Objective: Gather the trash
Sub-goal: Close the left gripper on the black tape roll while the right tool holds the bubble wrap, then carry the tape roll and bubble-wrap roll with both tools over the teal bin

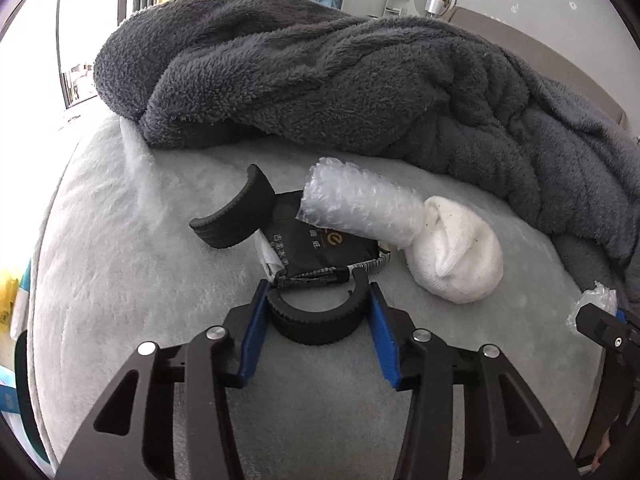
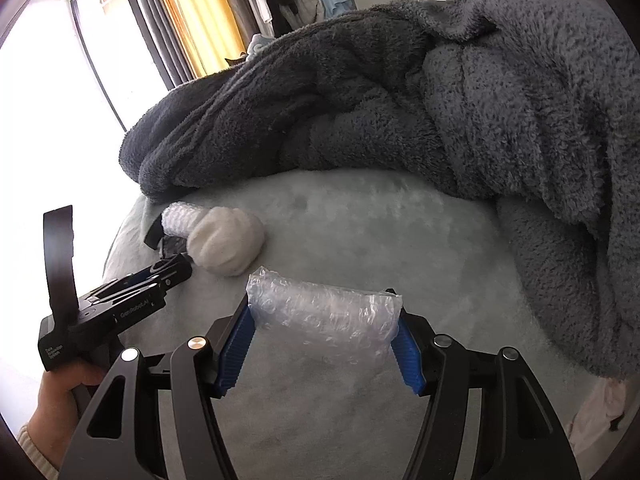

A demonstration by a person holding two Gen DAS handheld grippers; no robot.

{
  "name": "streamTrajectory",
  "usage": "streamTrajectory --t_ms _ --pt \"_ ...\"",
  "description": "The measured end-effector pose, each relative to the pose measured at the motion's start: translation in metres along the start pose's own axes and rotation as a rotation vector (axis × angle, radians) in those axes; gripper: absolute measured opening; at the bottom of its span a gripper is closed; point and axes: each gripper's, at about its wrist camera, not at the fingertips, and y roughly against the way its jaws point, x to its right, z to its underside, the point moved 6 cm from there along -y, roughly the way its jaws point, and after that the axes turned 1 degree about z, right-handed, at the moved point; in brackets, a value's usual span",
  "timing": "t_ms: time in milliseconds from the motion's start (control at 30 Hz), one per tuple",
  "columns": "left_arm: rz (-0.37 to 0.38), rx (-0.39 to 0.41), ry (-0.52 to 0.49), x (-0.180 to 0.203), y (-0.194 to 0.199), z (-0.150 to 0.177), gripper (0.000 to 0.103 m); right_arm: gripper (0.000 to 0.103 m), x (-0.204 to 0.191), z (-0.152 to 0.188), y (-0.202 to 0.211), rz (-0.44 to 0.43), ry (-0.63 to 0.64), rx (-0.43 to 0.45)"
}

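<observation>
- Left wrist view: left tongs (image 1: 316, 312) angled down at the bed (image 1: 100, 240), which has a pale grey plush cover.
- A black ribbed ring (image 1: 316, 324), open at the top like a C, sits between the blue pads (image 1: 252, 332). Left pad seems to touch its side; at the right pad I cannot tell whether there is contact, so the grip is unconfirmed.
- Just beyond the ring lies a dark packet (image 1: 320, 248) with printed characters, its near edge touching the ring's open ends.
- A second black curved piece (image 1: 236, 216) rests on the packet's far left corner, tilted up.
- A bubble-wrap roll (image 1: 356, 208) lies across the packet's far right, its right end against a white sock ball (image 1: 460, 256).
- Dark grey fleece blanket (image 1: 320, 72) heaped behind all of it.
- At the right edge, the right tongs (image 1: 600, 328) show with a bit of bubble wrap at their tip.
- Right wrist view: right tongs (image 2: 326, 320) are clenched on a bubble-wrap wad (image 2: 324, 316), both blue pads pressed on its ends; it appears held just above the bed (image 2: 360, 220).
- Left tongs (image 2: 176, 272) enter from the left, held by a hand (image 2: 60, 392) with a cream cuff.
- Sock ball (image 2: 226, 240) and bubble-wrap roll (image 2: 176, 220) lie just past those tongs, near the blanket (image 2: 480, 100).
- Window and yellow curtain (image 2: 192, 8) beyond the bed.
</observation>
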Motion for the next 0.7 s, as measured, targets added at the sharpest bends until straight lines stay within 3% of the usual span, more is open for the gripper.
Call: streamTrajectory --t_ms 333,500,700 --pt "0.061 0.032 0.012 -0.006 0.031 0.006 0.048 0.064 -0.037 -0.008 0.008 -0.033 0.026 0.015" --pt "0.06 0.063 -0.027 -0.01 0.052 0.003 0.048 0.064 -0.06 -0.013 0.011 -0.055 0.036 0.027" --pt "0.019 0.091 -0.009 -0.043 0.077 0.002 0.048 0.064 -0.099 -0.018 0.014 -0.103 0.069 0.034"
